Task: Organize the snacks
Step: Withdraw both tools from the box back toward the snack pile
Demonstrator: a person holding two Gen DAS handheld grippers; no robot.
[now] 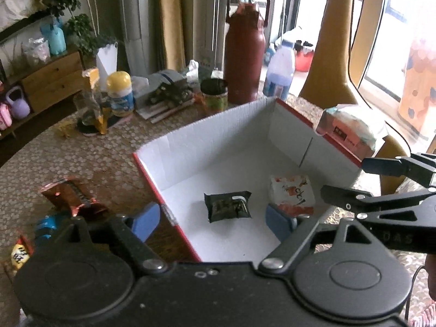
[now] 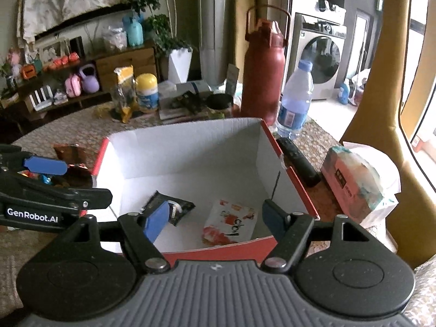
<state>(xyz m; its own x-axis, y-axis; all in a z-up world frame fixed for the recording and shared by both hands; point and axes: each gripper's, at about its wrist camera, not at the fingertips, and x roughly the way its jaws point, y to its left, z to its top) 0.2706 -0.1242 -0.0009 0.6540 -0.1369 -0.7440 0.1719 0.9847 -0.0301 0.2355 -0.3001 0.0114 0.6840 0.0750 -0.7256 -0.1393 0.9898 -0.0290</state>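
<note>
A red box with white inside (image 1: 218, 139) (image 2: 190, 147) stands on the table. In it lie a black snack packet (image 1: 228, 206) (image 2: 174, 208) and a white-and-orange snack packet (image 1: 292, 193) (image 2: 231, 223). My left gripper (image 1: 212, 222) is open and empty above the box's near left corner. My right gripper (image 2: 215, 219) is open and empty above the box's near edge. A shiny brown snack packet (image 1: 72, 196) (image 2: 72, 160) lies on the table left of the box. A blue wrapper (image 1: 46, 226) and a yellow one (image 1: 20, 253) lie nearer.
A dark red flask (image 1: 244, 54) (image 2: 263, 65), a water bottle (image 2: 295, 100), a yellow-lidded tub (image 2: 147, 92) and papers stand behind the box. A remote (image 2: 298, 162) and a tissue pack (image 2: 354, 179) lie to its right. A yellow chair (image 2: 381, 109) is at the table's right.
</note>
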